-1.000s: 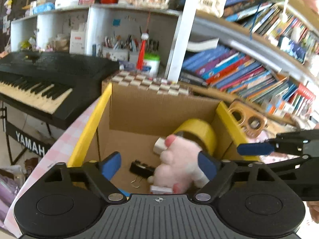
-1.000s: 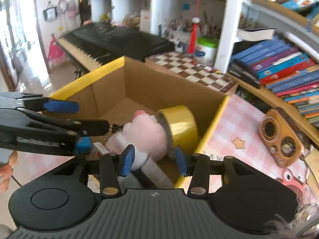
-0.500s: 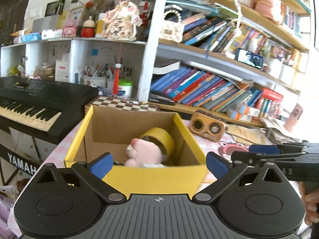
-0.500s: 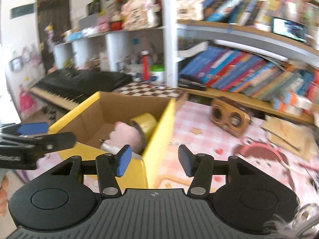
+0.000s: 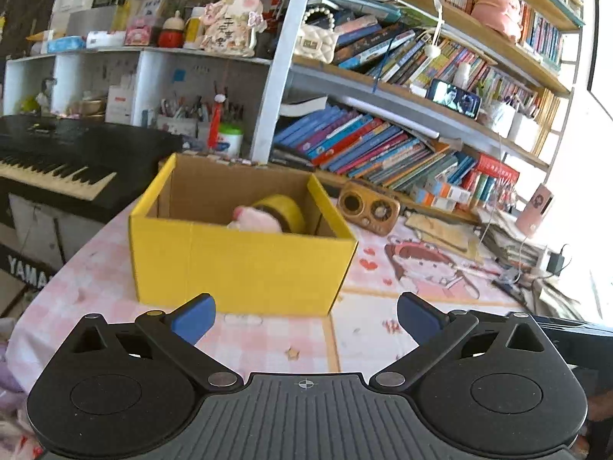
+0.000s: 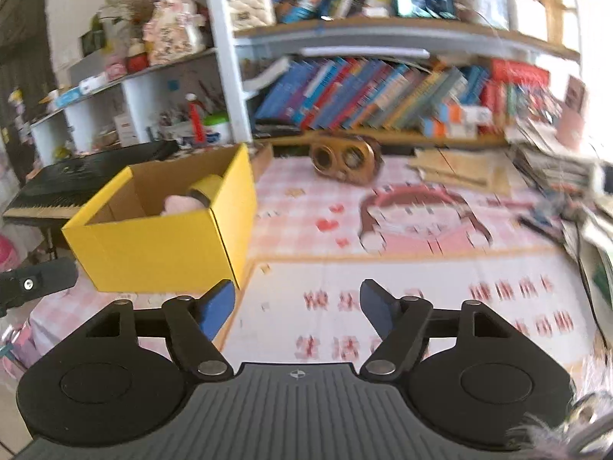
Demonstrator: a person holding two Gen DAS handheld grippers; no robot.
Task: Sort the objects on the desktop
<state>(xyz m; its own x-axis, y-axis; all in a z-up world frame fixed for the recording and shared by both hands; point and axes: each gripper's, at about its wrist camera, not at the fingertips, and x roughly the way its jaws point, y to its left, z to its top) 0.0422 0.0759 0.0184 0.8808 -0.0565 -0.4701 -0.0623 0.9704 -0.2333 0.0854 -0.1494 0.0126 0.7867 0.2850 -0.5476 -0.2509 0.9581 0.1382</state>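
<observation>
A yellow cardboard box (image 5: 241, 260) (image 6: 153, 245) stands on the pink checked tablecloth (image 5: 367, 329). Inside it lie a pink plush toy (image 5: 254, 221) (image 6: 180, 204) and a roll of yellow tape (image 5: 285, 209) (image 6: 205, 188). My left gripper (image 5: 304, 316) hangs in front of the box, jaws wide open, nothing between them. My right gripper (image 6: 297, 304) is off the box's right corner above the cloth; its jaws are opening and hold nothing. A black part of the left gripper (image 6: 34, 281) shows at the right wrist view's left edge.
A wooden radio-shaped box (image 5: 369, 207) (image 6: 345, 157) sits behind the yellow box by a shelf of books (image 5: 383, 153). A black keyboard (image 5: 57, 161) stands left. Papers and cables (image 5: 509, 245) crowd the right end of the table. A pink cartoon print (image 6: 421, 218) covers the cloth's middle.
Both grippers have drawn back out of the box, leaving the plush toy and tape inside. The left jaws spread wider and the right jaws opened. The right view has swung to the right.
</observation>
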